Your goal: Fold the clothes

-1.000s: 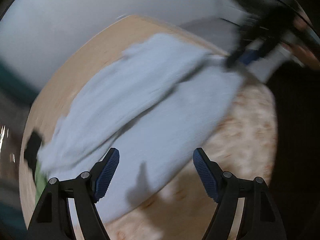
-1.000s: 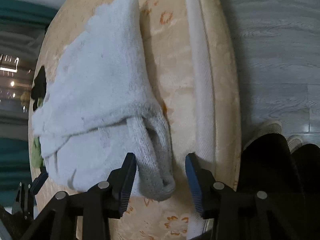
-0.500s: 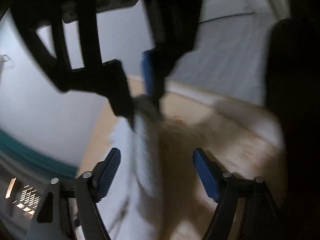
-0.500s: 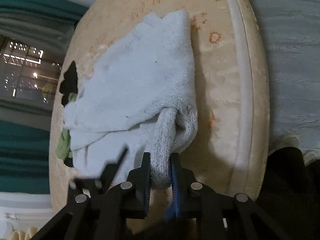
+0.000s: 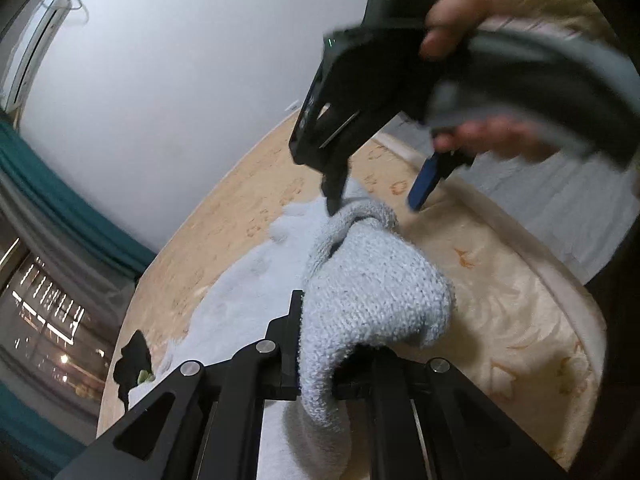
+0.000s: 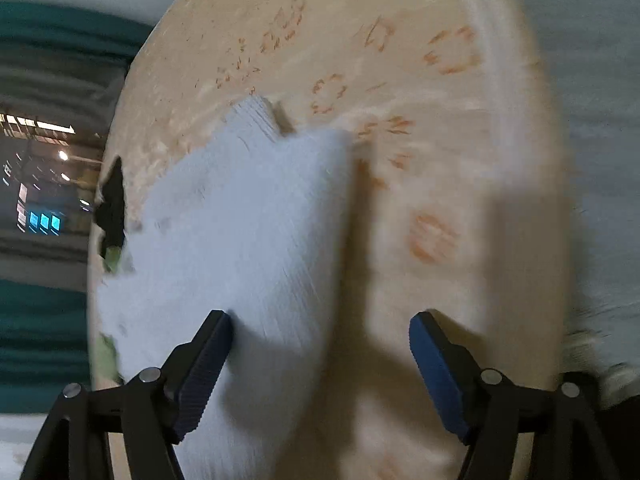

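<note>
On a beige flower-patterned bed (image 6: 440, 160) beside a white wall and teal curtains, the pale blue sweater (image 5: 240, 300) lies lengthwise away from the cameras, its knit cuff (image 5: 372, 300) clamped in the closing left hand-held gripper (image 5: 320, 380), while the right hand-held gripper (image 6: 320, 360) opens empty above.

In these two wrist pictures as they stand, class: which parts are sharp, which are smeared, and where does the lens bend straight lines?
Left wrist view: the knitted cuff is crisp near the lens; the hand and right gripper above are smeared; the bed edge bows. Right wrist view: the pale sweater and patterned bedspread are streaked throughout; only the blue pads stay sharp.
</note>
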{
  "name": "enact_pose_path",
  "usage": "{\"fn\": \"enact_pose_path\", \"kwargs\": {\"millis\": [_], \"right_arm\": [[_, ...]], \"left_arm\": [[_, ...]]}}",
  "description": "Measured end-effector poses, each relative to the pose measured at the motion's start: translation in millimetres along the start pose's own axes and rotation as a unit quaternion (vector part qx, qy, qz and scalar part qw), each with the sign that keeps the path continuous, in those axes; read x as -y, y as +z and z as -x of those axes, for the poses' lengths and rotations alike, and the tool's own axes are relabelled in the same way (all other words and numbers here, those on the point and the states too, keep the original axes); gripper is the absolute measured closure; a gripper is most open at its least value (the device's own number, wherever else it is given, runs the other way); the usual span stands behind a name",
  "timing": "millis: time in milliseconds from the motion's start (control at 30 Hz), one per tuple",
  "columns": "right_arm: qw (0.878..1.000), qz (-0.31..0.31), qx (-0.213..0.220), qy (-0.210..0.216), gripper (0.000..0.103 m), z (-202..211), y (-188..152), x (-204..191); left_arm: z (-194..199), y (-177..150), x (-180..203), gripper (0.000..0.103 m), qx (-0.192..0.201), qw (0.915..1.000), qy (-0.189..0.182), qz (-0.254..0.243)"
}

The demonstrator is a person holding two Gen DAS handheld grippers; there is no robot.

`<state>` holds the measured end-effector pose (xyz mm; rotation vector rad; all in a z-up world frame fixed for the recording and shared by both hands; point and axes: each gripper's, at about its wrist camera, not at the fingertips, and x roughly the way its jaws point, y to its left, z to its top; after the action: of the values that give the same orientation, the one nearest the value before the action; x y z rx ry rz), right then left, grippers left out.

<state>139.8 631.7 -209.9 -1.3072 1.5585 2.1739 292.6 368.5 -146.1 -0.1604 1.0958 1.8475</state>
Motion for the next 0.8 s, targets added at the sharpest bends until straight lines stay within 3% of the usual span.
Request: {"fn": "enact_pose_path", "kwargs": {"millis": [67, 100, 133, 333, 500, 633, 700, 800], "right_arm": [[0.999, -0.025, -0.003, 0.029, 0.03, -17, 11, -4], [0.999, -0.021, -0.005, 0.023, 0.057, -27, 15, -11], [1.0, -0.025, -0.008, 0.005, 0.075, -33, 16, -15], [0.996, -0.082, 0.018, -0.004, 0.077, 4, -1, 4], [0.989, -0.102, 0.058, -0.091, 0.077, 67, -30, 26], [0.971, -0.147, 0.082, -0.17, 0.077, 107, -45, 35], [0.964, -0.112, 0.09, -0.224, 0.077, 109, -47, 3], [0.962, -0.017, 0.087, -0.257, 0.077, 81, -37, -76]], "left_arm": [[1, 1, -6, 0.094, -0.005, 0.9999, -0.004, 0.012], [1, 2, -9, 0.094, -0.008, 0.9998, -0.006, 0.017], [2, 2, -12, 0.094, -0.01, 0.9997, -0.008, 0.023], [30, 21, -1, 0.095, -0.001, 0.9907, -0.111, 0.078], [55, 37, 7, 0.095, 0.027, 0.9773, -0.186, 0.097], [54, 51, -25, 0.095, 0.014, 0.9529, -0.244, 0.18], [50, 46, -44, 0.095, 0.0, 0.9445, -0.245, 0.218], [38, 14, -84, 0.095, -0.027, 0.9348, -0.228, 0.271]]}}
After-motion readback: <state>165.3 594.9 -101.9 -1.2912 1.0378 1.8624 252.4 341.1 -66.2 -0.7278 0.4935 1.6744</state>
